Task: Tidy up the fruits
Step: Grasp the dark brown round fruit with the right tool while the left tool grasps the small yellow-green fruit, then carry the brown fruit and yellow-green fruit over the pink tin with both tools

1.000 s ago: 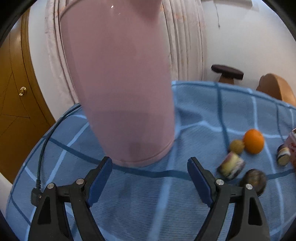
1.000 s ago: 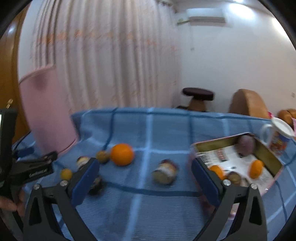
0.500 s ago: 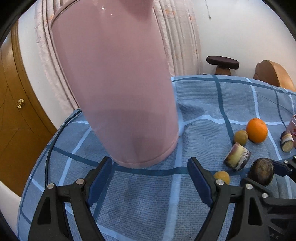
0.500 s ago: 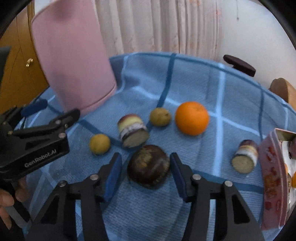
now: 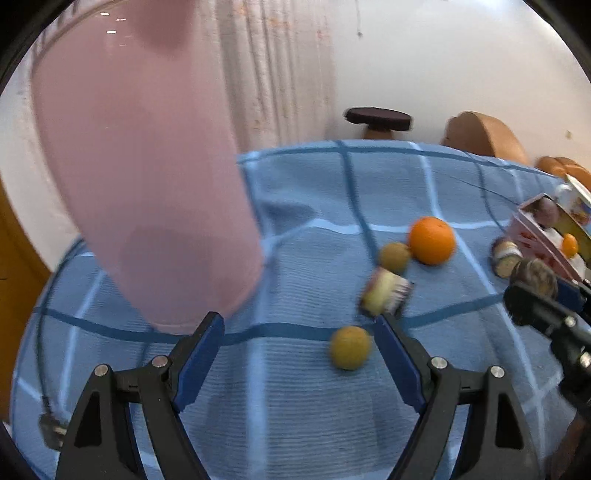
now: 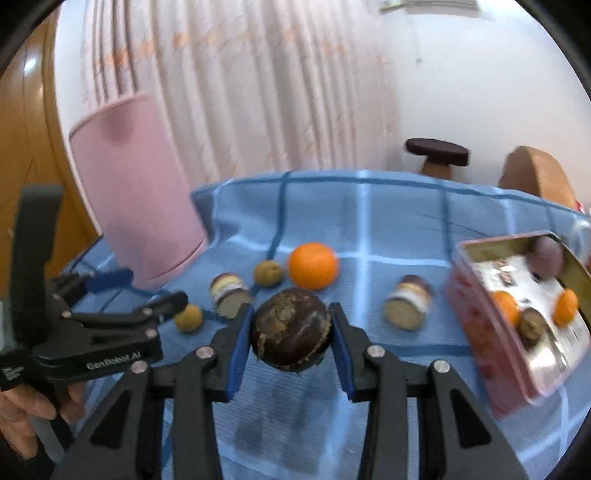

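Two grippers out. Right gripper (image 6: pixel 291 332) closing, pinching dark brown round fruit (image 6: pixel 291 328), lifted off blue cloth (image 6: pixel 369 221), likely bound for pink tin (image 6: pixel 480 314) at right. Left gripper (image 5: pixel 299 354) spread wide, empty, near small yellow fruit (image 5: pixel 349 352).

Both views lit bright & even, daylight diffused thru the pale curtain (image 6: pixel 240 92); white wall (image 5: pixel 461 66) nearly blown out. Glare spots seen on the pink bin (image 5: pixel 114 33) top. Soft shadow thrown on the blue cloth (image 5: pixel 291 214) beside it. Motion blur noted on the small fruits, tin (image 6: pixel 517 295) smeared at right. Heavy fisheye bend, black vignette at corners. Gripper arms up close rendered sharper than the background.
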`<state>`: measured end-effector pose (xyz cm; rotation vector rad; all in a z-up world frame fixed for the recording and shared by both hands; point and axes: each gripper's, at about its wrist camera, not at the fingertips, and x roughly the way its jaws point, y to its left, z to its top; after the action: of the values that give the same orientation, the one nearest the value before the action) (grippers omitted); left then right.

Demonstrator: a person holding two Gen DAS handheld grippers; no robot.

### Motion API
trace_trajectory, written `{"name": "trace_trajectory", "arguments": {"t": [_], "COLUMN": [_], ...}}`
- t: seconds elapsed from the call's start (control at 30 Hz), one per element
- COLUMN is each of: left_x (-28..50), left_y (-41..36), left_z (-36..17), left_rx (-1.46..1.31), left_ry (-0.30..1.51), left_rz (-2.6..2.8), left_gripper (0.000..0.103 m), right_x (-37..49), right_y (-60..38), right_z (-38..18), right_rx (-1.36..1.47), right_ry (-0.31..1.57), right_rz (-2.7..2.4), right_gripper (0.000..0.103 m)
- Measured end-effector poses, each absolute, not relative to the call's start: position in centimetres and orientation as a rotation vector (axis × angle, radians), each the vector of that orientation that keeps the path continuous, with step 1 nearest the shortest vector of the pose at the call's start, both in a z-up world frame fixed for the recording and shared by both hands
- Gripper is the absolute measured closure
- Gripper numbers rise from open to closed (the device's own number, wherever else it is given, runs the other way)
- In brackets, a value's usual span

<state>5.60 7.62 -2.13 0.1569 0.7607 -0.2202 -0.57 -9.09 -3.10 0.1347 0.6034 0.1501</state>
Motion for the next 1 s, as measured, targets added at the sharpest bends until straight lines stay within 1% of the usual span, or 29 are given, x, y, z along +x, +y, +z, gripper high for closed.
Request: {"name": "trace_trajectory", "arguments": {"t": [0.17,0.2,0.23,0.3,0.33,0.37,0.43,0.47,0.53,0.6,0.7,0.9,1.0], "left_x": [6.5,6.8,7.1,7.5,7.6,7.6,7.8,7.7,7.8,7.3,6.7,3.9,3.1], "left_y": [6.0,5.8,5.7,5.5,5.7,5.7,5.6,5.7,5.8,6.3,6.6,7.2,7.6], "left_z": [-3.7,-4.0,-4.1,-4.4,-4.4,-4.4,-4.3,-4.3,-4.1,-4.3,-3.6,-0.5,0.5], "left_rx": [0.189,0.191,0.186,0.168,0.155,0.152,0.149,0.146,0.132,0.103,0.089,0.038,-0.02], "left_ry": [0.829,0.843,0.852,0.873,0.873,0.871,0.866,0.862,0.854,0.844,0.795,0.54,0.463], "left_rz": [-0.274,-0.284,-0.294,-0.296,-0.292,-0.286,-0.285,-0.285,-0.276,-0.294,-0.282,-0.294,-0.308], "left_gripper": [0.019,0.024,0.031,0.035,0.04,0.042,0.053,0.056,0.068,0.074,0.076,0.076,0.076], "right_x": [-0.8,-0.7,-0.4,0.0,0.0,-0.2,-0.1,-0.3,-0.4,-0.5,-0.8,-2.1,-2.7], "right_y": [-11.3,-11.3,-11.5,-11.4,-11.2,-11.3,-11.2,-11.2,-11.2,-11.2,-11.2,-10.8,-10.5], "right_z": [-3.2,-3.2,-3.1,-3.3,-3.3,-3.2,-3.3,-3.2,-3.2,-3.1,-2.6,-1.1,-0.5], "right_rx": [0.207,0.214,0.22,0.227,0.228,0.228,0.225,0.224,0.224,0.225,0.207,0.113,0.072], "right_ry": [0.619,0.624,0.629,0.637,0.637,0.636,0.639,0.639,0.637,0.631,0.596,0.469,0.419], "right_rz": [0.13,0.13,0.131,0.135,0.134,0.135,0.137,0.138,0.138,0.136,0.13,0.075,0.052], "right_gripper": [0.06,0.06,0.06,0.06,0.06,0.06,0.06,0.06,0.06,0.06,0.06,0.06,0.06]}}
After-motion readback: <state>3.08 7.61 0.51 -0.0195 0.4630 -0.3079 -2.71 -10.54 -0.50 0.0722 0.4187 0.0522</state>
